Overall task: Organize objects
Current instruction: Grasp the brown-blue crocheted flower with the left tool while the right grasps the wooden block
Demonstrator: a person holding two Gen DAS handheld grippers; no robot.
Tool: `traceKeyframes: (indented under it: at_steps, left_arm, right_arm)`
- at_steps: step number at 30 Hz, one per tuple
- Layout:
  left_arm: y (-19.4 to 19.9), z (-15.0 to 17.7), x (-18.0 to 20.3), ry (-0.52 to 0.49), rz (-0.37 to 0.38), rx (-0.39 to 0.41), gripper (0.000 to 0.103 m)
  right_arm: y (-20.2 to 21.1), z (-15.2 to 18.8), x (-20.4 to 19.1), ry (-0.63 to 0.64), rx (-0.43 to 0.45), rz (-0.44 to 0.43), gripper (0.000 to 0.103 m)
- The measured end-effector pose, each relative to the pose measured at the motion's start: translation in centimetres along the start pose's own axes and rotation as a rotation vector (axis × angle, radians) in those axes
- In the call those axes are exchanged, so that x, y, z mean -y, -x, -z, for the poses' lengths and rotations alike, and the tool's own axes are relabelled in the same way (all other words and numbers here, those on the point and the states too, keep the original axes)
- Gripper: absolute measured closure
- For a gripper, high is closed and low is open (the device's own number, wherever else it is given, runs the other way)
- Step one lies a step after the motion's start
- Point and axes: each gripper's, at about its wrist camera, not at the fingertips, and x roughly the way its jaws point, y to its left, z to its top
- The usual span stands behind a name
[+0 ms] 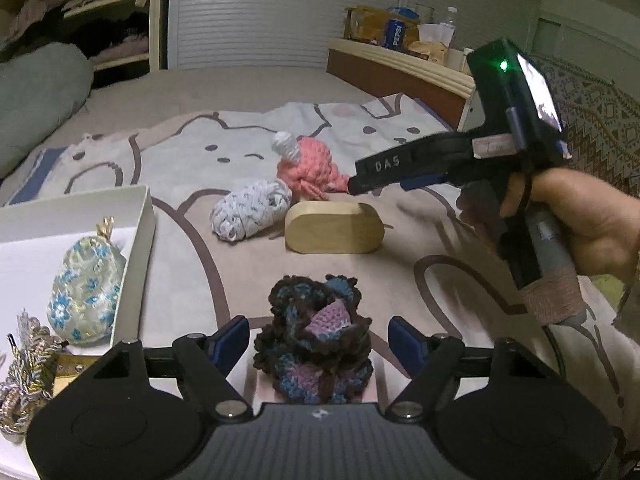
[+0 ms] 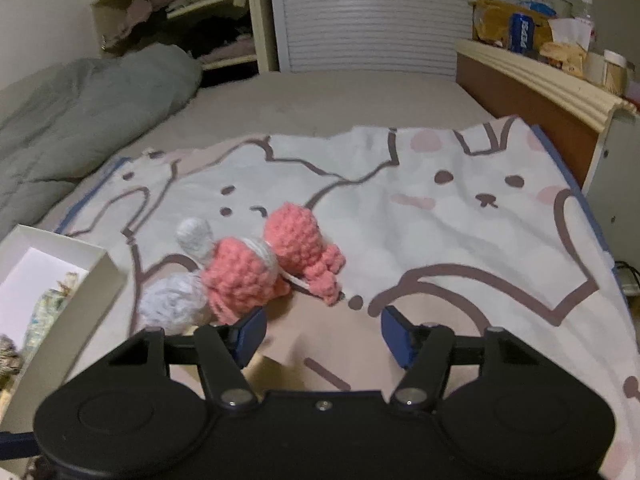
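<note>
Already in the white cardboard box [image 1: 144, 216]: a floral blue-and-cream fabric pouch [image 1: 86, 292]; still loose on the bed: dark brown-blue-purple crocheted scrunchie [image 1: 316, 340] between the parted left tool [image 1: 318, 338], pale yarn ball [image 1: 250, 214], pink crocheted toy [image 2: 276, 268] ahead of the parted, empty right tool [image 2: 324, 336].

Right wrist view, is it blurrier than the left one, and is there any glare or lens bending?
Right wrist view: softer, the pink crochet toy and white box smeared; dim room light. Left wrist view: sharper on the dark crochet flower, the right gripper blurred, its green light flaring. Both bend at the edges, corners dark.
</note>
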Motion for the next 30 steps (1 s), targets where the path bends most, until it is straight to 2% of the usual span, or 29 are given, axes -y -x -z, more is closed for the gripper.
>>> traceKeyframes:
  at_steps: [7, 11, 14, 15, 16, 20, 23, 30]
  left_arm:
    - [-1.2, 0.1, -0.8, 0.025, 0.014, -0.053, 0.027]
    - [-1.6, 0.2, -0.7, 0.022, 0.036, -0.070, 0.028]
    - [-1.8, 0.3, -0.5, 0.008, 0.039, -0.078, 0.029]
    - [-1.9, 0.3, -0.4, 0.006, 0.040, -0.081, 0.031]
    - [-1.8, 0.3, -0.4, 0.005, 0.041, -0.082, 0.031]
    - [-1.7, 0.4, -0.4, 0.005, 0.043, -0.078, 0.031]
    - [-1.7, 0.5, -0.5, 0.010, 0.043, -0.075, 0.031]
    - [-2.1, 0.9, -0.9, 0.040, 0.048, -0.077, 0.035]
  right_arm:
    - [0.1, 1.5, -1.0, 0.050, -0.127, -0.047, 0.038]
    - [0.9, 1.6, -1.2, -0.037, -0.154, -0.091, 0.034]
    - [1.2, 1.3, -1.5, -0.161, -0.164, -0.100, 0.015]
    - [1.1, 1.0, -1.8, -0.201, -0.178, -0.096, 0.004]
    - [0.9, 1.0, -1.9, -0.245, -0.200, -0.094, 0.000]
    - [-0.4, 0.9, -2.8, -0.359, -0.289, -0.062, 0.000]
    - [-0.8, 1.2, -3.8, -0.326, -0.290, -0.029, 0.000]
    - [-1.3, 1.3, -5.5, -0.245, -0.285, -0.021, 0.000]
